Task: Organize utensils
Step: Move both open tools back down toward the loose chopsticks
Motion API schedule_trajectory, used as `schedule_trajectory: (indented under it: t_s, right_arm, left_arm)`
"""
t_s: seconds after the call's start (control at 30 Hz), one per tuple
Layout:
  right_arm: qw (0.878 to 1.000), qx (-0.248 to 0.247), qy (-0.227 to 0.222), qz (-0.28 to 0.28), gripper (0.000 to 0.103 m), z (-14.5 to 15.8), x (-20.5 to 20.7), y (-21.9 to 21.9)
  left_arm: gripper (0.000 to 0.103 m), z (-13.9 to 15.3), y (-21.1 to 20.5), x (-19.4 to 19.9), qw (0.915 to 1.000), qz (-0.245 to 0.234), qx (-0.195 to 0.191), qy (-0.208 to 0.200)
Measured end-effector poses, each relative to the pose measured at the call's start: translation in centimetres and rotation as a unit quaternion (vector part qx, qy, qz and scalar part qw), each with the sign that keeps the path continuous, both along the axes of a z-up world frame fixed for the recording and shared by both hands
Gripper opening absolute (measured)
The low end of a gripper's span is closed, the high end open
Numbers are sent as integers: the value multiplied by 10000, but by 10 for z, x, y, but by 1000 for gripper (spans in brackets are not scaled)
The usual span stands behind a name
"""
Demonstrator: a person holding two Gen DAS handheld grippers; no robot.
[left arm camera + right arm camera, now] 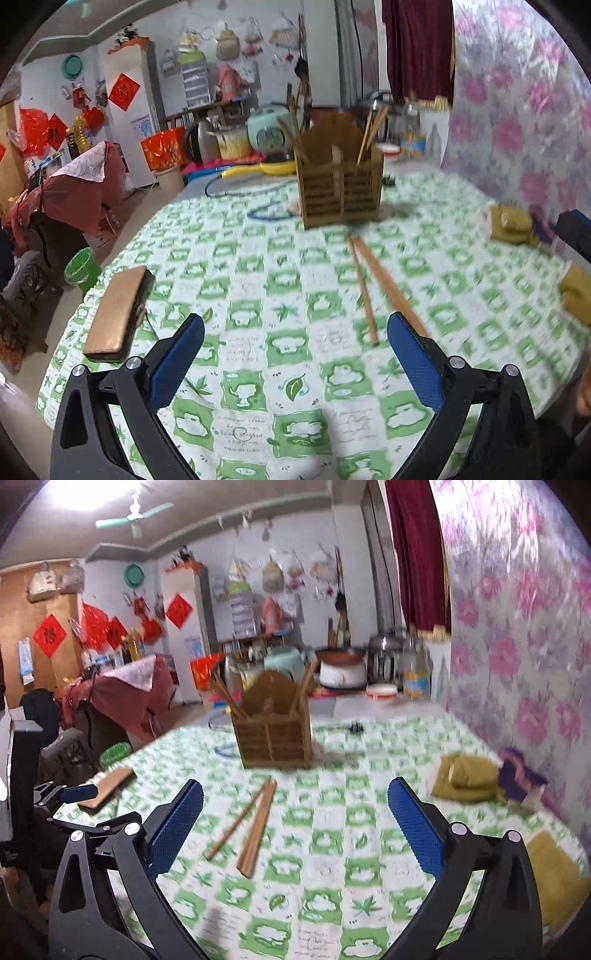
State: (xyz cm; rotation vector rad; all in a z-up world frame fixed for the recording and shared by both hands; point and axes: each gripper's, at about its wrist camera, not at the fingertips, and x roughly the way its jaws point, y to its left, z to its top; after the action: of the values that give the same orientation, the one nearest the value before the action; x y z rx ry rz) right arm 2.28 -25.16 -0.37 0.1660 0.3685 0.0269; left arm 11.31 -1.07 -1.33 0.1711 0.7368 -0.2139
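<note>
While both views are smeared with blur, the desk [295,369] shows plainly, covered by a white cloth checked with green squares of leaves and cartoon shapes. Toward its far side stands a slatted brown wooden utensil holder [341,192] with chopsticks rising from its compartments. Loose wooden chopsticks [373,280] lie flat on the cloth in front of the holder, well apart from it. The left gripper [295,363] hangs over the cloth with its blue-padded jaws spread wide and nothing between them; the chopsticks' near ends lie just ahead of its right finger. The right gripper [295,829] is likewise wide apart and empty, the chopsticks lying just left of its middle. A flat tan rectangular block [118,314] rests near the desk's left edge, and folded olive-green cloths [467,777] lie by the wall on the right, which is covered in pink-flowered sheeting. Beyond the desk the room holds a pale green rice cooker [267,129], a white fridge with a red diamond paper [179,611], a dark red curtain and a ceiling fan [135,515].
</note>
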Motion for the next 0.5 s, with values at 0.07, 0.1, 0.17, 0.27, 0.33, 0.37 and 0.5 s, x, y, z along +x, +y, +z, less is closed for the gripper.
schedule_trajectory:
  t_s: [0.07, 0.1, 0.17, 0.27, 0.33, 0.37, 0.5]
  right_arm:
    - [9997, -9, 232, 49, 97, -12, 9, 1]
    - [9991, -81, 400, 80, 97, -21, 16, 2]
    - [9977, -262, 616, 129, 97, -34, 22, 7]
    - [9923, -625, 1005, 363, 97, -54, 34, 19]
    - [9883, -829, 1178, 505, 97, -64, 39, 27]
    - [9866, -907, 1241, 552, 97, -68, 41, 29]
    - [9796, -1116, 1512, 709, 97, -81, 49, 35]
  left_arm:
    - [97, -12, -1, 6, 9999, -38, 58, 141]
    - [97, -18, -2, 9, 9997, -65, 73, 219]
    - [97, -27, -3, 15, 9993, -87, 116, 337]
    - [97, -40, -4, 25, 9983, -104, 164, 548]
    - [97, -46, -5, 32, 9976, -131, 130, 671]
    - [97, -48, -6, 34, 9973, -143, 120, 709]
    - [97, -53, -8, 42, 9963, -235, 128, 822]
